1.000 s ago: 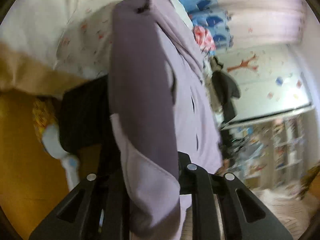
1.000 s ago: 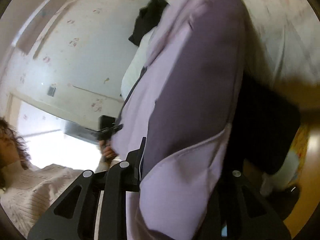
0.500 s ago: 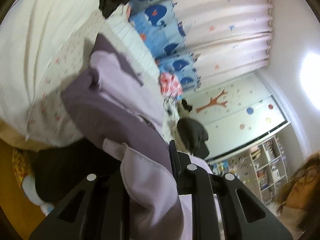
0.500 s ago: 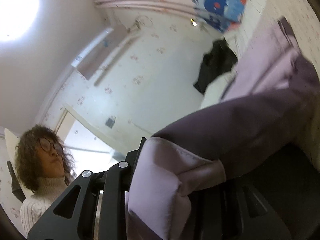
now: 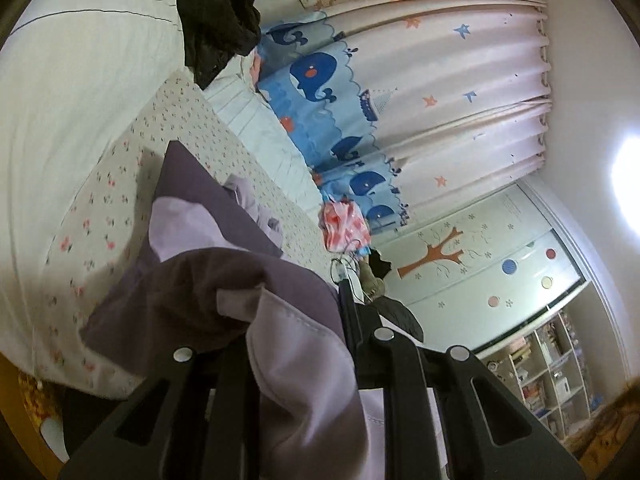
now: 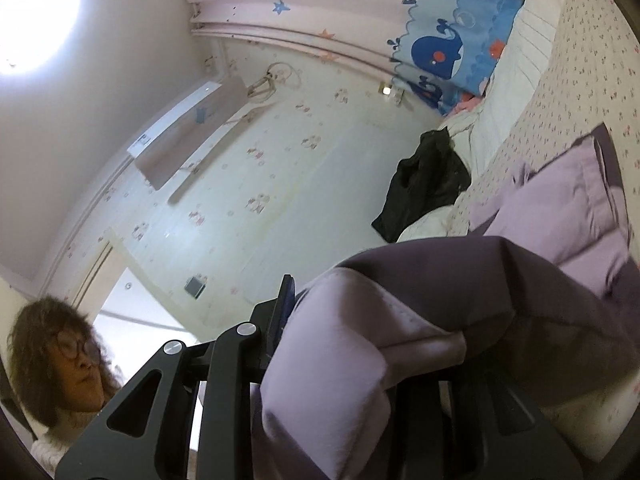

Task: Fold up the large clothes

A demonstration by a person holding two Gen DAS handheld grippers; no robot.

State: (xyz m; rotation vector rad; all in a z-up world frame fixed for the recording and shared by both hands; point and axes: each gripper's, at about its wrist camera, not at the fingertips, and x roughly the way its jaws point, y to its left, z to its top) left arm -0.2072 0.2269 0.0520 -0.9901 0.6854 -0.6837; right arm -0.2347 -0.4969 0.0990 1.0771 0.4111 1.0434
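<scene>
A large lilac garment (image 5: 208, 264) with a darker purple side lies partly on the floral bed sheet (image 5: 120, 200). My left gripper (image 5: 296, 320) is shut on a hemmed edge of it, and the cloth bunches between the fingers. In the right wrist view the same garment (image 6: 560, 216) stretches from the bed to my right gripper (image 6: 360, 320), which is shut on another hemmed edge. The fingertips of both grippers are hidden under the cloth.
A black garment (image 5: 216, 16) lies on the white duvet (image 5: 60, 64) at the head of the bed, also in the right wrist view (image 6: 424, 184). A whale-print curtain (image 5: 400, 92), a pink bundle (image 5: 344, 228), a bookshelf (image 5: 548, 372) and the person (image 6: 60, 364) are around.
Both grippers have swung forward over the bed with the garment. It hung stretched down the bed's side; now its far part lies on the sheet and the held edge folds toward it.
</scene>
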